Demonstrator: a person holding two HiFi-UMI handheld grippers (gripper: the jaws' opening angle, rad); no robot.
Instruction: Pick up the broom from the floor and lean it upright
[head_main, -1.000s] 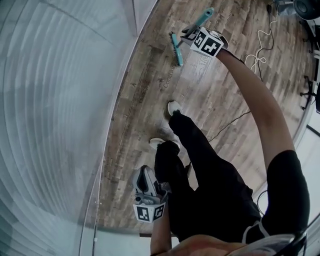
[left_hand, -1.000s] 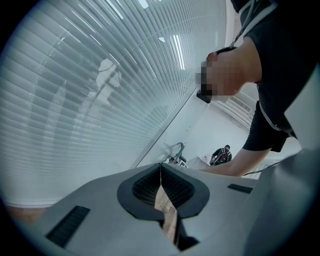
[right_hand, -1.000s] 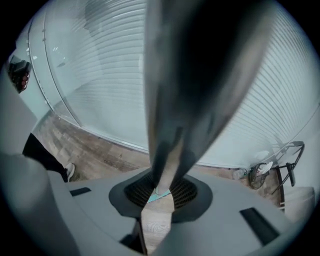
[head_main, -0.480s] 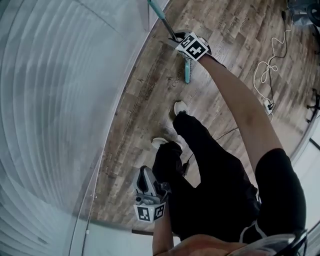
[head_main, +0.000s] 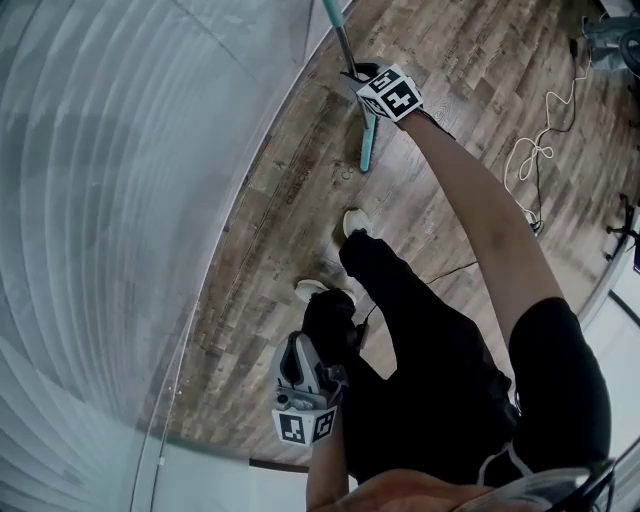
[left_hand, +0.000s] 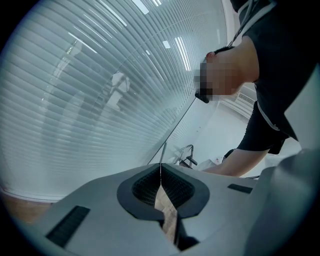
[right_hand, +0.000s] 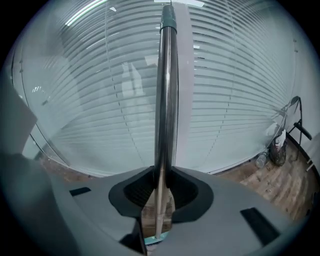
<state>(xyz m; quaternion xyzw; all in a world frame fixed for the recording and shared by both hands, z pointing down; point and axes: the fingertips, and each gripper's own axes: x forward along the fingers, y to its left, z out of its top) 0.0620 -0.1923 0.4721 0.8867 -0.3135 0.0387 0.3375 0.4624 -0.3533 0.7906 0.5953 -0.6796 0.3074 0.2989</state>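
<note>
The broom has a metal handle (head_main: 338, 32) with a teal end and a teal head (head_main: 367, 140) down at the wood floor. It stands nearly upright beside the glass wall. My right gripper (head_main: 358, 78) is shut on the handle, which runs up between its jaws in the right gripper view (right_hand: 166, 90). The right gripper (right_hand: 161, 176) points steeply down. My left gripper (head_main: 292, 350) hangs low by the person's hip, far from the broom. Its jaws (left_hand: 161, 169) meet at the tips with nothing between them.
A glass wall with blinds (head_main: 120, 200) fills the left side. The person's shoes (head_main: 352, 222) stand just below the broom head. A white cable (head_main: 535, 150) lies on the floor at right. A bottle and a black stand (right_hand: 280, 145) sit by the wall.
The right gripper swung the broom from slanting over the floor to nearly upright by the glass wall and came down with it. The left gripper sank a little.
</note>
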